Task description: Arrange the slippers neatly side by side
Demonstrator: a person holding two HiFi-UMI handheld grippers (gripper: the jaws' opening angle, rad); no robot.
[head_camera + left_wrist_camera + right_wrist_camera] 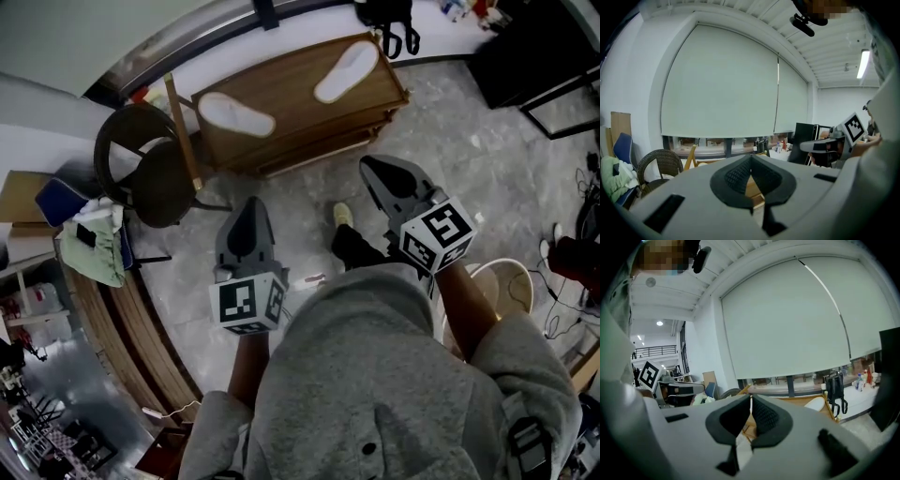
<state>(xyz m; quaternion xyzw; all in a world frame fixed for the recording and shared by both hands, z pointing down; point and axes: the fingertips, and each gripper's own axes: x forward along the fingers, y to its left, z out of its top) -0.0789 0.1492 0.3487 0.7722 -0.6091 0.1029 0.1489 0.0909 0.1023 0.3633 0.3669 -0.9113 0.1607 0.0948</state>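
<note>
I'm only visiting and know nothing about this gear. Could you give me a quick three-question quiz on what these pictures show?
1. True or false: the two white slippers already lie side by side, touching.
2. What do the slippers lie on? A: a bed. B: the wooden table. C: a sofa.
3. What do the left gripper and the right gripper hold?

Key
1. False: they lie well apart, near opposite ends.
2. B.
3. Nothing: both have their jaws shut and empty.
</note>
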